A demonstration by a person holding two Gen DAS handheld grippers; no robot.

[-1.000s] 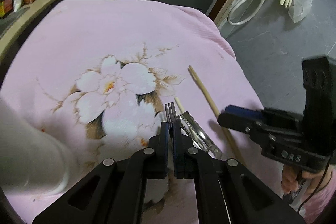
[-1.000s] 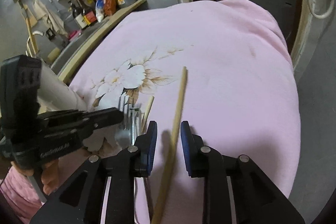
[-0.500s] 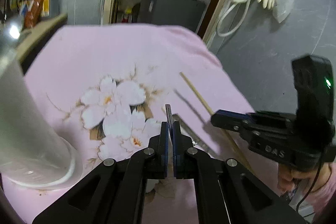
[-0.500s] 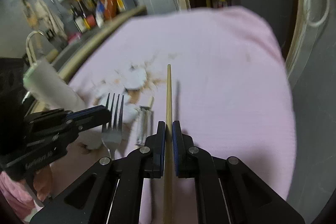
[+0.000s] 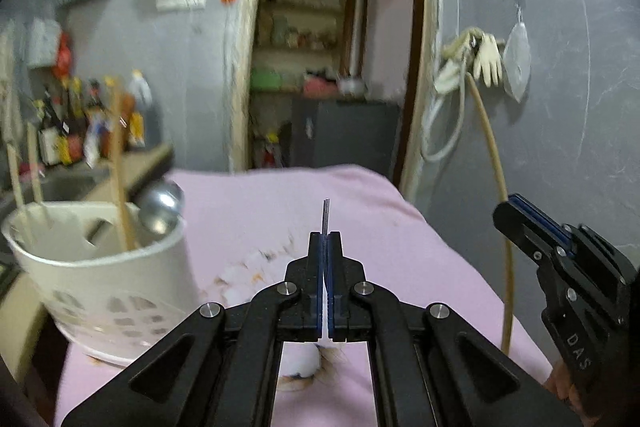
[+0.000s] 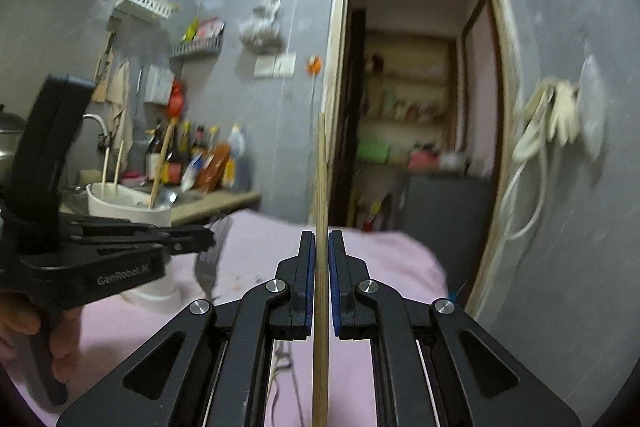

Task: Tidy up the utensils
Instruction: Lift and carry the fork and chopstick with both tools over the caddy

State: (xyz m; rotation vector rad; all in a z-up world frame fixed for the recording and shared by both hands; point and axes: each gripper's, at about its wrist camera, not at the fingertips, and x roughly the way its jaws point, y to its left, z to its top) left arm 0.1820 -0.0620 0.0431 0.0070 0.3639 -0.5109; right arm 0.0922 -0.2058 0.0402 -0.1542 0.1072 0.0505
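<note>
Fork seen edge-on in left wrist view, only a thin sliver past the left gripper; handle hidden between the pads. Right wrist view: fork tines motion-blurred. Chopstick runs off the bottom edge, lower end cut. White utensil holder blurred, base partly behind gripper linkage. Bottles on counter too smeared to identify.

Upright wooden chopstick, edge-on metal fork, both airborne
</note>
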